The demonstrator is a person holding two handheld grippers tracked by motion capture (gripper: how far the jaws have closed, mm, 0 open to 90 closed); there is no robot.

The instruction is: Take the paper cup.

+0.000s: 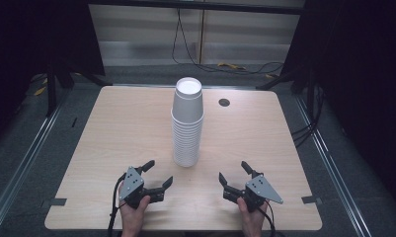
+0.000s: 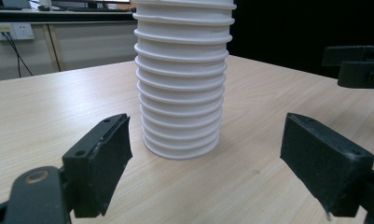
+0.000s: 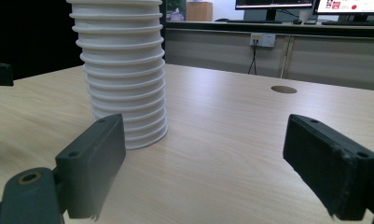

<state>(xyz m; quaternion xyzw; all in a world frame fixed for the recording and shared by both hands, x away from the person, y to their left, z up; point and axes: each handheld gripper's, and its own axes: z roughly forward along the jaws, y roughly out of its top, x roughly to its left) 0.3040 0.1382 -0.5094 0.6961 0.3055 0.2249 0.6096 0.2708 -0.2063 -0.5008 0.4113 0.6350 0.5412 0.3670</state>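
Rising out of both gripper views, cup stack (image 1: 187, 123) stands between wide-open, empty left gripper (image 1: 157, 174) and right gripper (image 1: 233, 172)

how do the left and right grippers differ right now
The left gripper sits left of the cup stack; the right gripper sits to its right. The left gripper's jaws angle up and to the right, toward the stack; the right gripper's angle up and to the left, a mirror pose. Both are open, hold nothing, lie near the table's front edge, and are clear of the stack.
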